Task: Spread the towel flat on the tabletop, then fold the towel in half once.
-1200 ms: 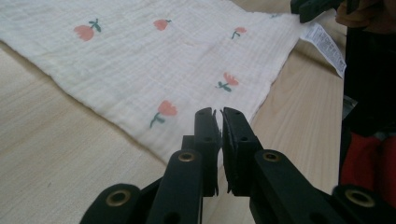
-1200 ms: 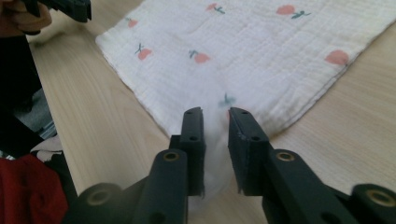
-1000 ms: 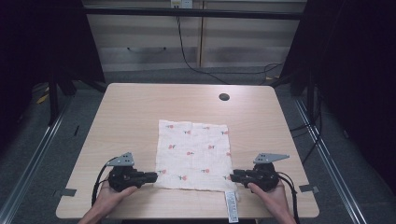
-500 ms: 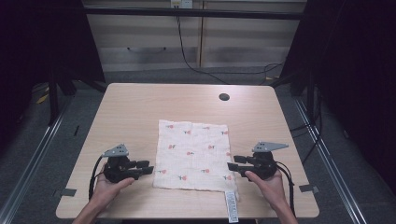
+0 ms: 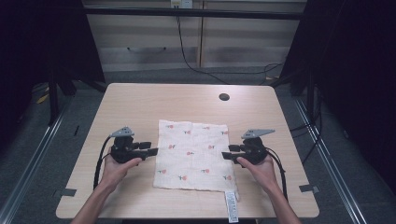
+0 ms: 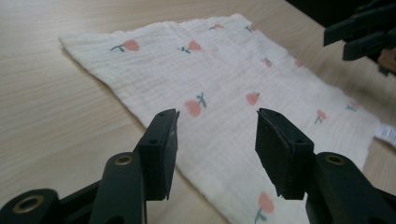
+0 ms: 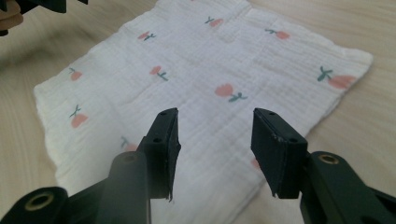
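A white cloth printed with small pink flowers lies flat on the wooden table, with a white label at its near right corner. My left gripper points at the cloth's left edge. My right gripper points at its right edge. Both have just been opening their jaws. In the left gripper view the left gripper stands open above the cloth with nothing pinched. The right gripper view has my right gripper just as open over the cloth.
A round cable hole sits at the table's far right. Bare wood runs around the cloth on every side. Cabinets and a dangling cable stand beyond the far edge, and dark floor flanks the table.
Both grippers have moved away from the person, from the cloth's near corners to the middle of its side edges. Their jaws have spread apart. The cloth lies as before.
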A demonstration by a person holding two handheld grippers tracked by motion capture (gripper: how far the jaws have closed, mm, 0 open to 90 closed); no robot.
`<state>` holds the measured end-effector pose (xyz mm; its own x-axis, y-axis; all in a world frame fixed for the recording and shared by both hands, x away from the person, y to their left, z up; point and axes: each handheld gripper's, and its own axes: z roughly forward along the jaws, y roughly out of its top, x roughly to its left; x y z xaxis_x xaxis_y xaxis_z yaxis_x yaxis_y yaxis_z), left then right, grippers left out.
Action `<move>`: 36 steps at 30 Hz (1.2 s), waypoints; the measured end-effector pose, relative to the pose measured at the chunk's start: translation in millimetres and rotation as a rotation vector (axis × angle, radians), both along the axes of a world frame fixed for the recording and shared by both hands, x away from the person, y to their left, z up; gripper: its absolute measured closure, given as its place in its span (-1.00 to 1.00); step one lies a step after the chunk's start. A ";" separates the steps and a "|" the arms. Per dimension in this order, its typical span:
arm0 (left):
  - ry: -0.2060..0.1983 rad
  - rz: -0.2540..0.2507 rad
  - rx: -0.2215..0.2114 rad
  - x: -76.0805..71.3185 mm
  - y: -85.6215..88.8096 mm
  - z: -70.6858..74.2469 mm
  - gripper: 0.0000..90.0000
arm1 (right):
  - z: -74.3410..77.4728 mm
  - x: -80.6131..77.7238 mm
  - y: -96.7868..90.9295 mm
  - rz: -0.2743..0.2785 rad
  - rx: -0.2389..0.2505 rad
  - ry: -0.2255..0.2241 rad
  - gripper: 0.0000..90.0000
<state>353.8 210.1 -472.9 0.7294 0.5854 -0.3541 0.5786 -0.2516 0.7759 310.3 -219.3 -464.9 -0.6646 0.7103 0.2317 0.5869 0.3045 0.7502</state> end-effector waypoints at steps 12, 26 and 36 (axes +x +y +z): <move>-0.002 -0.024 0.098 24.1 -22.1 -19.4 0.18 | -16.4 44.3 18.3 -0.003 -0.017 0.030 0.20; -0.016 -0.051 0.153 27.3 -37.0 -35.4 0.33 | -38.5 54.5 25.2 0.004 -0.089 0.050 0.31; -0.031 -0.039 0.172 17.4 -33.5 -35.7 0.55 | -35.5 42.0 24.9 0.021 -0.115 0.067 0.41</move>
<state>371.2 176.7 -508.6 0.7619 0.6064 -0.2276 0.5419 -0.4044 0.7368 352.3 -194.5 -500.4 -0.6651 0.7210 0.1942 0.6274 0.3986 0.6690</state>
